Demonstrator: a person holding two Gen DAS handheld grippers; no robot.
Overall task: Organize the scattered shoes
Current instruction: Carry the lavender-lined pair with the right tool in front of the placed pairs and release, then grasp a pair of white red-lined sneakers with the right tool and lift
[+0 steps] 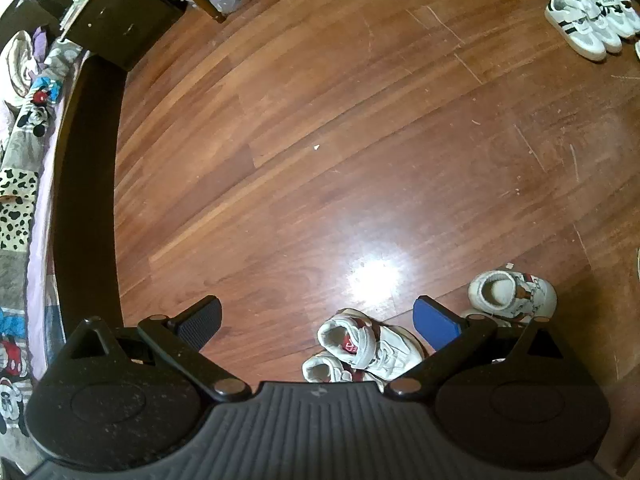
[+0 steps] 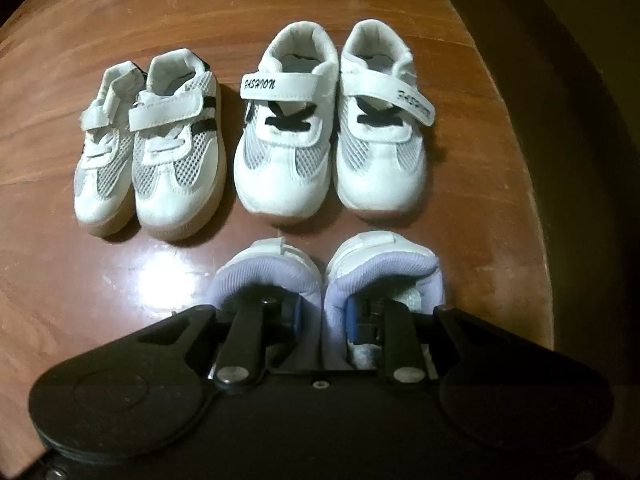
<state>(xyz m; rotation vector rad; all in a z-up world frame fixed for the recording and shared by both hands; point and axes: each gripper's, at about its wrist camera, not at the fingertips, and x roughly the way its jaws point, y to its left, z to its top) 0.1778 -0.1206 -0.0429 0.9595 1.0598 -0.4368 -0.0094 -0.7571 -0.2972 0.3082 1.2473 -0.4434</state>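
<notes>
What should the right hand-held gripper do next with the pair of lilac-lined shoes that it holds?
Probably lower the lilac-lined pair to the wooden floor and open. The right hand-held gripper pinches the two inner collars together, one finger inside each shoe, and two white pairs already stand side by side just ahead, so this spot would start a second row.

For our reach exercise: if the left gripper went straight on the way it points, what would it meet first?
Probably bare wooden floor: the left gripper has open, empty jaws, and the red-trimmed white shoes lie slightly right of that line. Depth is unclear.
</notes>
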